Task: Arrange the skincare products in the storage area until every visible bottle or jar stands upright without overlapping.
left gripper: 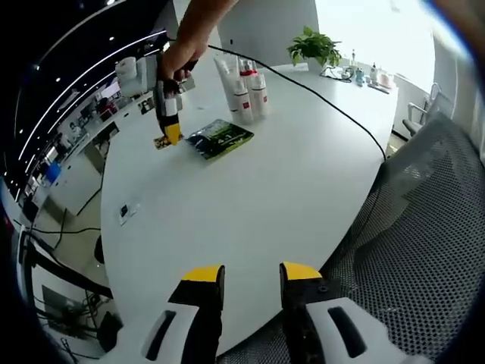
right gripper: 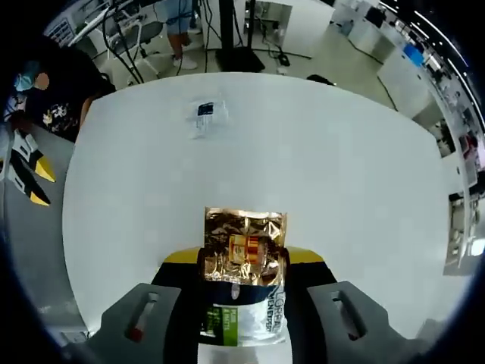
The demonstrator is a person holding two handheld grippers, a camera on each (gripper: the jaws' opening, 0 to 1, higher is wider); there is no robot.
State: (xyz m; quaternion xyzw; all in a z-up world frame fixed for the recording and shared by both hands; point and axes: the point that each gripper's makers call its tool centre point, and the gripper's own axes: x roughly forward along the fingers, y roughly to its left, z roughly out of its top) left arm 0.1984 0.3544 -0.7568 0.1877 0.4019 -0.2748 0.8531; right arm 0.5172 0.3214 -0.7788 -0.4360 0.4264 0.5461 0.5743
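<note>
White round table point(left gripper: 250, 220) in an open office. My left gripper point(left gripper: 251, 277) hovers at the near edge, jaws a bit apart, empty. Right gripper point(right gripper: 241, 262), at 11 o'clock from the left one, is clamped on a gold sachet point(right gripper: 244, 246). Bottles point(left gripper: 246, 91) stand upright beyond, approx 12 o'clock, green packet point(left gripper: 220, 139) flat in front. I think I should lower the sachet slowly, w/o touching the bottles.

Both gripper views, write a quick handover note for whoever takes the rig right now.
Left gripper: open, holding nothing, hovering at the near edge of the white table.
Right gripper: shut on a gold foil sachet, low over the table.
Things: bottles stand upright in a cluster at the far side; a green packet lies flat beside them.
Done: bottles look upright.
Left: place the sachet, deal with the green packet.
</note>
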